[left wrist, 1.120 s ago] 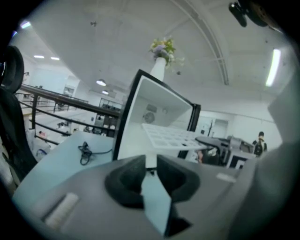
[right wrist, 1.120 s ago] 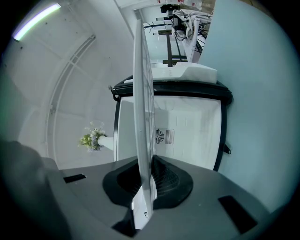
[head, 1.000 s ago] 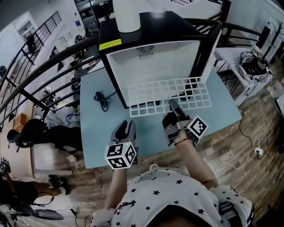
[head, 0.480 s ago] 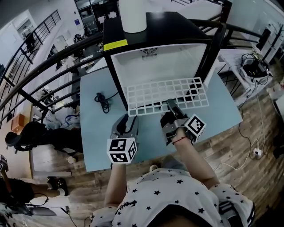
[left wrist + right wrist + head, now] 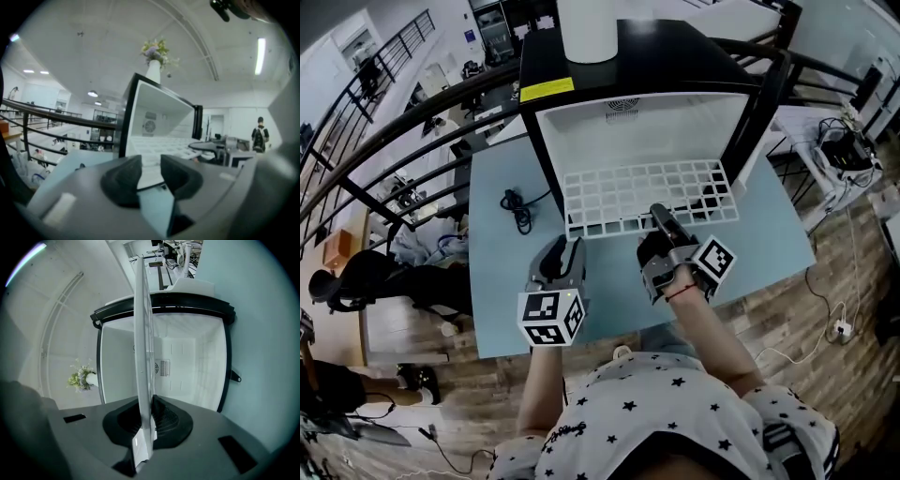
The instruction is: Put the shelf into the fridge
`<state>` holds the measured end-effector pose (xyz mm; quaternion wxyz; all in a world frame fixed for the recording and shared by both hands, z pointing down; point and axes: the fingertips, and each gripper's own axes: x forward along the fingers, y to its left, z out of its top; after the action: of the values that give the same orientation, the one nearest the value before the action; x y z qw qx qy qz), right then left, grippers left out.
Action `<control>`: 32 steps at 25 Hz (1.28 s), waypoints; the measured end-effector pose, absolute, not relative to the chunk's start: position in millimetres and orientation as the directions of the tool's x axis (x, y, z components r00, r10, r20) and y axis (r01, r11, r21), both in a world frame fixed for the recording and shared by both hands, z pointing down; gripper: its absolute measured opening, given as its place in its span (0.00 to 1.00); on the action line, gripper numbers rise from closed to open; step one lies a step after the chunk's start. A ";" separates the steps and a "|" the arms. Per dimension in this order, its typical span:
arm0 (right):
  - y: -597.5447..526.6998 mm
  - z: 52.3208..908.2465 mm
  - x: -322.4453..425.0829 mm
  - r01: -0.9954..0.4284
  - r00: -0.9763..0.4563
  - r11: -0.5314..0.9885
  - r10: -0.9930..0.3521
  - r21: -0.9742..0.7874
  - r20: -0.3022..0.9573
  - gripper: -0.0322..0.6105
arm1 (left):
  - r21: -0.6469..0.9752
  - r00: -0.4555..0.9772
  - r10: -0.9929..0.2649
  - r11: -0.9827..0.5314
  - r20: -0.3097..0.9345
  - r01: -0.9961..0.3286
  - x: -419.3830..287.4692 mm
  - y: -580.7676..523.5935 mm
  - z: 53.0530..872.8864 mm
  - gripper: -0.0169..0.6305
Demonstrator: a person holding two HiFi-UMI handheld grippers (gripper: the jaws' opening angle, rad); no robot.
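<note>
The white wire shelf lies level, its back part inside the open black fridge and its front part over the table. My right gripper is shut on the shelf's front edge right of the middle; in the right gripper view the shelf runs edge-on between the pads of the right gripper. My left gripper is at the shelf's front left corner. Its jaws have just been closing but still stand apart, left gripper, with the shelf edge at the gap, not pressed.
A white vase stands on the fridge top. The fridge door hangs open at the right. A black cable lies on the light-blue table left of the fridge. Dark railings run behind the table.
Both grippers have moved toward the fridge, and the shelf has slid a little further in. The left gripper's jaws spread wide, then narrowed at the shelf's front left corner.
</note>
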<state>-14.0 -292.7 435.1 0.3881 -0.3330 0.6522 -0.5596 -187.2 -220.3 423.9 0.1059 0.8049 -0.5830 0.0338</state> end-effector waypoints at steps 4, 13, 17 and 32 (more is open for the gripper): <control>-295.5 438.0 -16.7 0.012 -0.495 0.142 -0.859 -0.990 -0.129 0.11 | 0.121 0.308 -0.935 -0.290 0.174 -0.949 -188.3 -217.4 422.5 0.22; -302.6 434.4 -14.5 0.032 -0.536 0.148 -0.832 -0.988 -0.142 0.11 | 0.140 0.298 -0.940 -0.276 0.169 -0.951 -182.8 -219.1 423.1 0.22; -301.9 433.0 -11.9 0.033 -0.534 0.146 -0.834 -0.989 -0.141 0.11 | 0.147 0.291 -0.943 -0.269 0.163 -0.952 -181.7 -219.6 419.9 0.22; -307.7 438.5 -11.8 0.034 -0.550 0.134 -0.825 -0.990 -0.130 0.11 | 0.147 0.261 -0.949 -0.237 0.178 -0.960 -182.0 -222.9 422.7 0.19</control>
<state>-11.8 -307.7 438.5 0.3666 -0.3007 0.6577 -0.5853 -182.0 -222.9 422.7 0.1133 0.7861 -0.6071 0.0257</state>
